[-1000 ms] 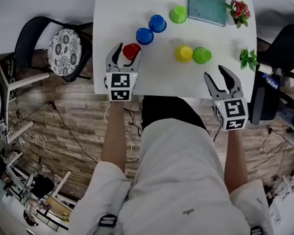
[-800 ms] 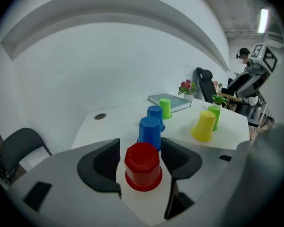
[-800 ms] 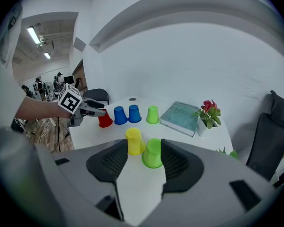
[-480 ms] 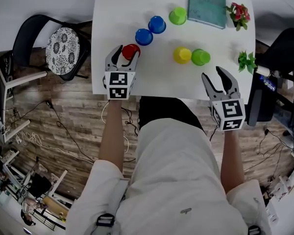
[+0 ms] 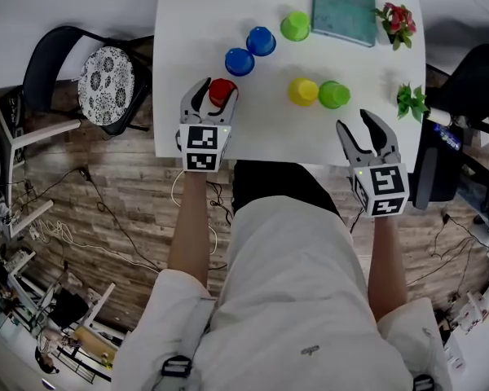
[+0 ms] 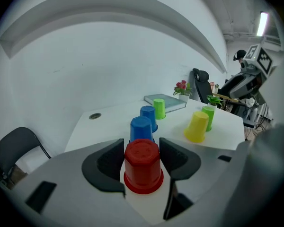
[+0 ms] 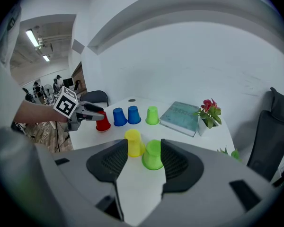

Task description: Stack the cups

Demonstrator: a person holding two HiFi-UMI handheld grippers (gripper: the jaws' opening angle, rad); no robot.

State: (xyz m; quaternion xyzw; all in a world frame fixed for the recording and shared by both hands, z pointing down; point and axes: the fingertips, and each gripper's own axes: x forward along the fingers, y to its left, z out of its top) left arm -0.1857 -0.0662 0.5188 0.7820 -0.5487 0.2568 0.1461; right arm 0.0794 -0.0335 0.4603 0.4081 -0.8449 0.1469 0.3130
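Note:
A red cup (image 5: 221, 91) stands upside down near the white table's (image 5: 261, 133) front left edge. My left gripper (image 5: 216, 90) straddles it, one pad on each side. The jaws have just been closing and I see no firm press on the cup (image 6: 143, 167). Two blue cups (image 5: 239, 61) (image 5: 261, 41) and a green cup (image 5: 295, 25) stand in a row behind it. A yellow cup (image 5: 303, 90) and another green cup (image 5: 334, 94) stand together at the right. My right gripper (image 5: 352, 119) hovers open and empty at the front edge, short of that pair (image 7: 133, 142) (image 7: 153, 154).
A teal book (image 5: 344, 6) lies at the back of the table, with a small red-flowered plant (image 5: 395, 19) beside it. A green plant (image 5: 411, 98) stands at the right edge. A chair with a patterned cushion (image 5: 106, 76) is on the left and a dark office chair (image 5: 481, 72) on the right.
The left gripper has shifted a little, so the red cup sits centred between its jaws instead of near the right jaw. Its jaws have narrowed slightly. The right gripper has kept still.

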